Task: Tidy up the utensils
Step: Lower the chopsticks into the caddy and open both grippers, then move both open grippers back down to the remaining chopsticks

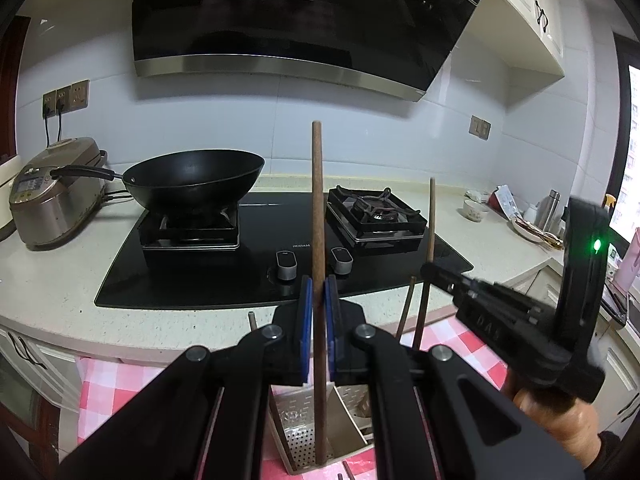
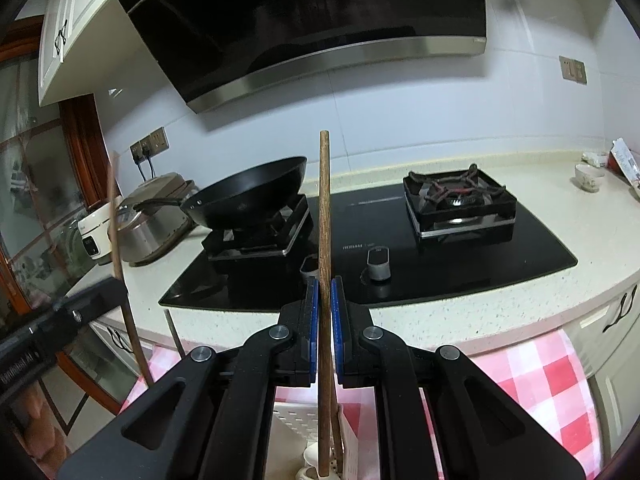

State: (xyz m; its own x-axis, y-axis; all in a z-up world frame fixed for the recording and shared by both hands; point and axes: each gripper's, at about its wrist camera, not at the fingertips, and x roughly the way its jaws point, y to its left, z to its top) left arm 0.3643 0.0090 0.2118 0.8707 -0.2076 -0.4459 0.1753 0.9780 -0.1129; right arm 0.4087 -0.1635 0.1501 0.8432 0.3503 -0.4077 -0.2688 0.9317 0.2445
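Note:
My left gripper (image 1: 319, 292) is shut on a brown wooden chopstick (image 1: 317, 200) that stands upright. Its lower end reaches down into a perforated utensil holder (image 1: 298, 432) on the pink checked cloth. My right gripper (image 2: 325, 292) is shut on a second upright chopstick (image 2: 324, 200), whose lower end dips into the white perforated holder (image 2: 296, 420). In the left wrist view the right gripper (image 1: 430, 270) shows at the right with its chopstick (image 1: 431, 216). In the right wrist view the left gripper (image 2: 116, 284) shows at the left with its chopstick (image 2: 114, 216). Another stick (image 1: 406, 308) rises from the holder.
Ahead is a black gas hob (image 1: 256, 280) with a wok (image 1: 192, 178) on its left burner and two knobs at the front. A rice cooker (image 1: 52, 196) stands at the far left. A bowl (image 1: 475, 210) and a plate (image 1: 532, 230) sit at the right. The range hood (image 1: 304, 16) hangs above.

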